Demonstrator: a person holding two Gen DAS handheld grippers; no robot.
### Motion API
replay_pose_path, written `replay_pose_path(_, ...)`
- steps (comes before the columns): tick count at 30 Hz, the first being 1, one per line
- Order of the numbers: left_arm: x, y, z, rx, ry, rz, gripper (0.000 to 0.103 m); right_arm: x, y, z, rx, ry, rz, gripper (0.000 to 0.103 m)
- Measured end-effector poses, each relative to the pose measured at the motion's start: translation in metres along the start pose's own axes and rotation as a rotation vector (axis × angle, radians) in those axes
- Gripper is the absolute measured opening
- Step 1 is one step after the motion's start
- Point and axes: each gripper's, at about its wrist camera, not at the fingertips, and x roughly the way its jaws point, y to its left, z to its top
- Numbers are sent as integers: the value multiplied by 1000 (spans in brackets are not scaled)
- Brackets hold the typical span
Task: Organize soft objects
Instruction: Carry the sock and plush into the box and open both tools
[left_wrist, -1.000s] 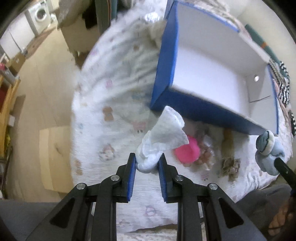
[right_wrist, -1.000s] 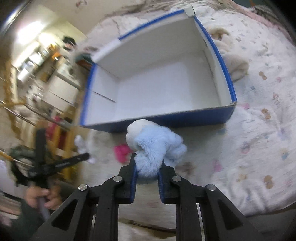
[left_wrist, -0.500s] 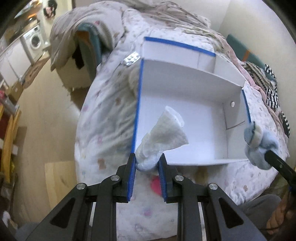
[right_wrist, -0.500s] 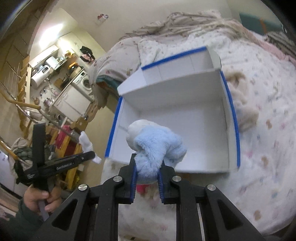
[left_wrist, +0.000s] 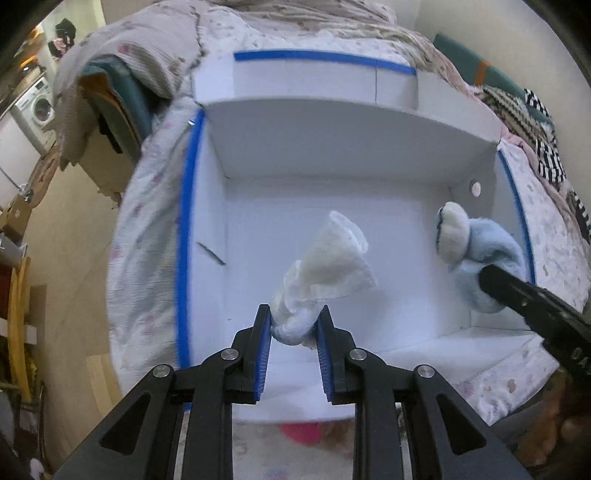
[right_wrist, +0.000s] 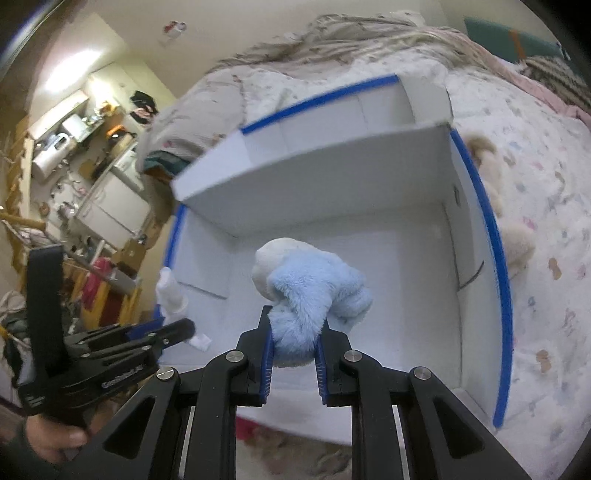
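Both grippers have travelled forward from the near side of the bed, so the box (left_wrist: 332, 177) that lay ahead of them half a second ago now sits right beneath their fingers. Clamped between the blue pads of the left gripper (left_wrist: 293, 325) is a white sock (left_wrist: 325, 269), its bunched end pinched at the fingertips and its loose cuff rising ahead of them over the white floor of the box. Off to that gripper's right, the right gripper (right_wrist: 293, 328) pinches a fluffy blue toy (right_wrist: 314, 291) in the same way, the toy's cream part sticking out ahead and slightly left of the fingers. It also hangs over the inside of the box, near the right-hand wall as the left camera sees it. Neither soft thing touches the box floor as far as can be told. A blue-edged flap stands upright at the far side of the box. Behind the left gripper's fingers, just outside the near wall, a pink thing (left_wrist: 299, 432) lies on the patterned blanket (left_wrist: 144, 258). Beyond the box wall to the right of the right gripper, a beige plush toy (right_wrist: 513, 236) rests on the blanket.
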Motion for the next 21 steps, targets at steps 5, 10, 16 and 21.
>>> replay_pose_path(5, 33, -8, 1, 3, 11, 26, 21, 27, -20, -6, 30, 57, -45, 21)
replay_pose_path(10, 58, -15, 7, -7, 63, -8, 21, 40, -25, -6, -1, 72, -106, 21)
replay_pose_path(16, 79, -17, 8, -11, 145, -27, 21, 54, -28, -1, -11, 99, -134, 21)
replay_pose_path(21, 90, -18, 7, -17, 193, -10, 21, 70, -26, -6, -14, 158, -137, 21)
